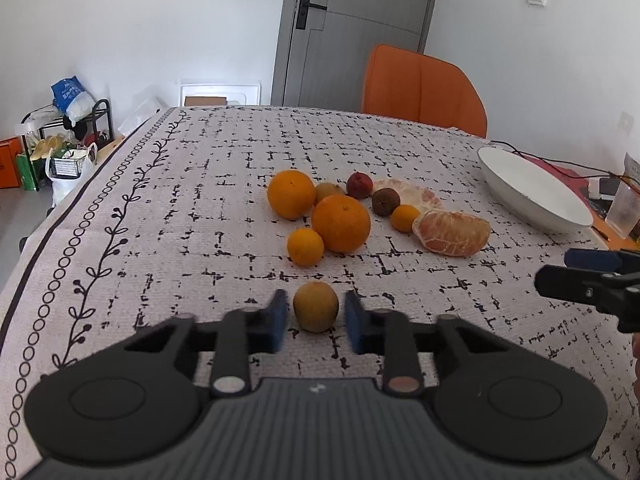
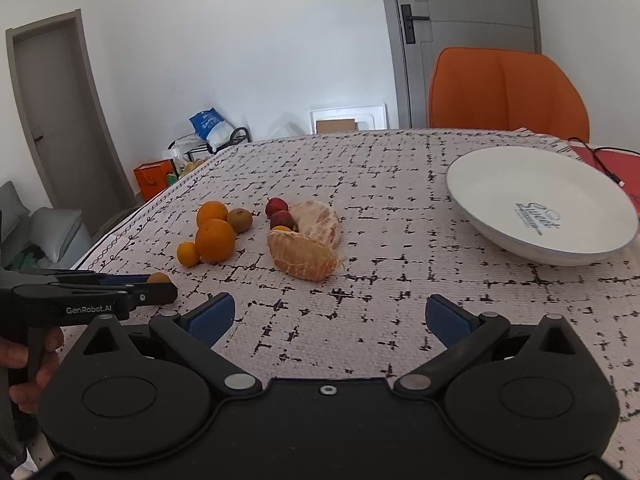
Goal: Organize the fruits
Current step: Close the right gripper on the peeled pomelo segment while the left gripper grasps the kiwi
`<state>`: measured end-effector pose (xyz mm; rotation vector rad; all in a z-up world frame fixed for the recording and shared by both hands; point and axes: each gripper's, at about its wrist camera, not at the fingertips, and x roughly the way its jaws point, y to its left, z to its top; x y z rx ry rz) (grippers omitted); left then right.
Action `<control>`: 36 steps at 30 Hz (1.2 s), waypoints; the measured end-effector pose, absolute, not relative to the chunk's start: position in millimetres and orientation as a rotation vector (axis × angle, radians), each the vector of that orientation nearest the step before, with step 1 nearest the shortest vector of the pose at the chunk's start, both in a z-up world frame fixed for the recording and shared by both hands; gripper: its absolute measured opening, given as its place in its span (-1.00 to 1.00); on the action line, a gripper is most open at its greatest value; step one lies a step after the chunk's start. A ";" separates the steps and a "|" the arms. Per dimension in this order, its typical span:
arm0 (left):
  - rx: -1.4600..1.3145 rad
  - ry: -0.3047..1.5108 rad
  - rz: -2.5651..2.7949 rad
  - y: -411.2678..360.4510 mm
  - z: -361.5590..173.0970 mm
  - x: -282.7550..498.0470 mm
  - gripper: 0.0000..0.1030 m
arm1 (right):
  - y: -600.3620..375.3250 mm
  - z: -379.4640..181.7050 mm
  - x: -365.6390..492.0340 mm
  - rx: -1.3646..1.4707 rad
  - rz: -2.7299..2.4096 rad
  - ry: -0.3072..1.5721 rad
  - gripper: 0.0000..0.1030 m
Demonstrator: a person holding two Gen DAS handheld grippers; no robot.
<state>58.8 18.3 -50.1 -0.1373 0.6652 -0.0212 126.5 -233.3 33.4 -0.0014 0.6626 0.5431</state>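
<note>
A small, round, brownish-green kiwi (image 1: 316,306) with a dull, matte skin sits on the tabletop (image 1: 200,248) between the two blue pads of the left claw (image 1: 316,322). Narrow gaps show on both sides of the fruit, so the claw is released and frames the kiwi without gripping it. Seen from the right wrist camera, the left claw (image 2: 160,286) reaches in level from the side, low over the cloth, with a hand (image 2: 30,364) wrapped around its black handle.

Farther back lies the fruit cluster: two large smooth oranges (image 1: 341,223), two small tangerines (image 1: 305,247), a second kiwi (image 1: 329,191), two dark red wrinkled fruits (image 1: 359,185), and two peeled citrus halves (image 1: 452,233) with pale membrane and visible segments. The nearer half touches one small tangerine.

To the right of the cluster, well apart from it, stands a wide, shallow white bowl (image 2: 500,184), glossy, with dark lettering inside.

The right claw (image 2: 330,320) hovers just above the cloth with its blue pads spread wide apart and nothing between them.

The tabletop wears a pale woven cloth printed with broken black grid lines and a vine-and-ring border. Behind it stands an orange padded chair (image 1: 424,90), then a grey door (image 1: 352,28) in a white wall.
</note>
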 end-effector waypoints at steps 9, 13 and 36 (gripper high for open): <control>-0.165 0.658 -0.011 29.8 -48.2 61.2 -0.56 | -214.0 29.2 144.2 -0.004 0.564 0.687 0.99; -0.175 0.648 0.011 39.9 -46.2 61.2 -0.56 | -204.5 27.4 149.6 0.005 0.580 0.703 0.55; -0.210 0.644 0.040 72.6 -45.9 64.3 -0.56 | -161.0 12.8 179.2 -0.019 0.554 0.758 0.58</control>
